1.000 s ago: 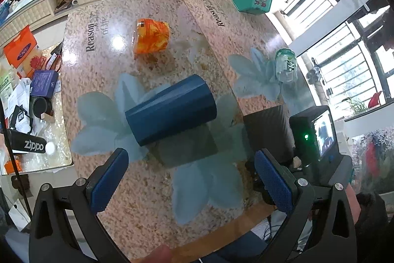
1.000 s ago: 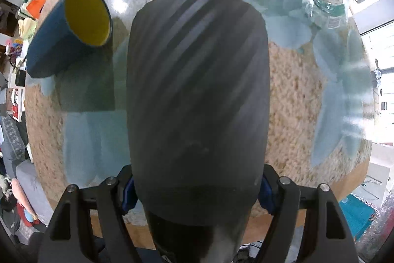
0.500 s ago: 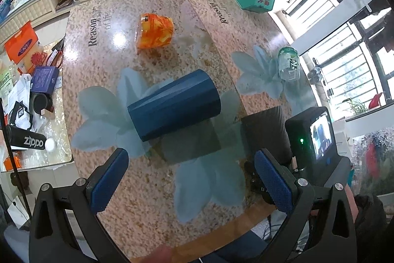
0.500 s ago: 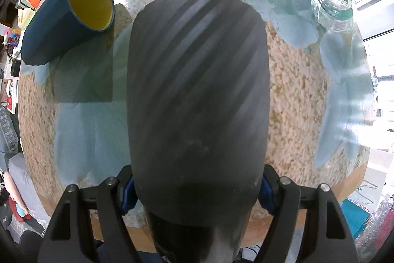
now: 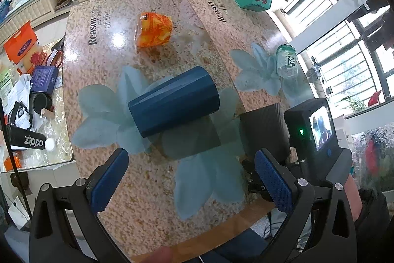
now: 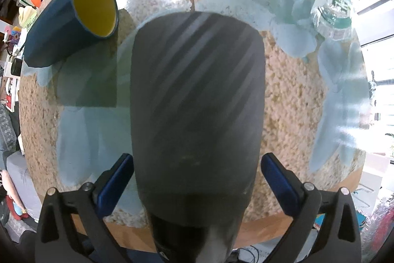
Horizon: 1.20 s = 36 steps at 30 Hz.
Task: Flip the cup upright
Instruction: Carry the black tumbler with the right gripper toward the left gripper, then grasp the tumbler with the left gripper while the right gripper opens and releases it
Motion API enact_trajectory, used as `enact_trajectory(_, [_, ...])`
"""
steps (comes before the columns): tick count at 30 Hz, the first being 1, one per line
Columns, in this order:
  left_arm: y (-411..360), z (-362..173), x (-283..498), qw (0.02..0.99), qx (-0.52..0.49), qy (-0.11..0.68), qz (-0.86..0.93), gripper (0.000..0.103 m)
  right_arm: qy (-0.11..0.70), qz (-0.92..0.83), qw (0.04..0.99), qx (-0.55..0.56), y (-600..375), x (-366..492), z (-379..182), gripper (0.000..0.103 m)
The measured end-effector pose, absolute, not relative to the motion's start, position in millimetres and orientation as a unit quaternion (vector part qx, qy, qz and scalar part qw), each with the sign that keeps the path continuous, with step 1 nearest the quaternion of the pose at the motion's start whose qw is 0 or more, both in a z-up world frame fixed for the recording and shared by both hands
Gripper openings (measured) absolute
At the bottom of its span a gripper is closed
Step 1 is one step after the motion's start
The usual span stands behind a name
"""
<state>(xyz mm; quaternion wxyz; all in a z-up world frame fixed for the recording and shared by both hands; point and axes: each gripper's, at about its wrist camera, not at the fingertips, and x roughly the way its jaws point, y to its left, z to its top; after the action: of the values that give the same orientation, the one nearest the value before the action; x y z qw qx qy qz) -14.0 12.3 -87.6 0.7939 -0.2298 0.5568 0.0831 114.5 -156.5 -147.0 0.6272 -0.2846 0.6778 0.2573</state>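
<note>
Cup [image 5: 173, 101] lies on its side mid-desk [image 5: 157, 179], dark blue with a yellow inside, its mouth toward three o'clock in my left view. My left fingers [image 5: 108, 183] stand wide apart and empty at six o'clock of it. My right fingers [image 6: 114, 183] are parted just beside a black ribbed cylinder [image 6: 197, 100], the cup at ten o'clock there; whether they touch it, I cannot tell.

The faceted plastic cup [image 6: 66, 24] was dark blue outside, yellow inside. The speckled beige stone tabletop [image 5: 157, 189] bore pale blue-green flower motifs.
</note>
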Motion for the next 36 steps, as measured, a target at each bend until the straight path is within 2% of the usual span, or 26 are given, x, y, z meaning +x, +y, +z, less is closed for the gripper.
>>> enact_trajectory(11, [13.0, -85.7, -24.2, 0.796, -0.232, 0.553, 0.084, 0.103, 0.680, 0.254, 0.630, -0.276, -159.2, 102.6, -149.4, 0.103])
enact_trajectory(22, [-4.4, -79.0, -19.6, 0.793, -0.243, 0.554, 0.065, 0.103, 0.661, 0.277, 0.656, -0.236, -188.6, 101.9, -82.4, 0.103])
enact_trajectory(36, [-62.0, -93.7, 45.4, 0.762, -0.270, 0.581, 0.093, 0.103, 0.621, 0.343, 0.671, -0.218, -249.7, 148.9, -17.1, 0.103])
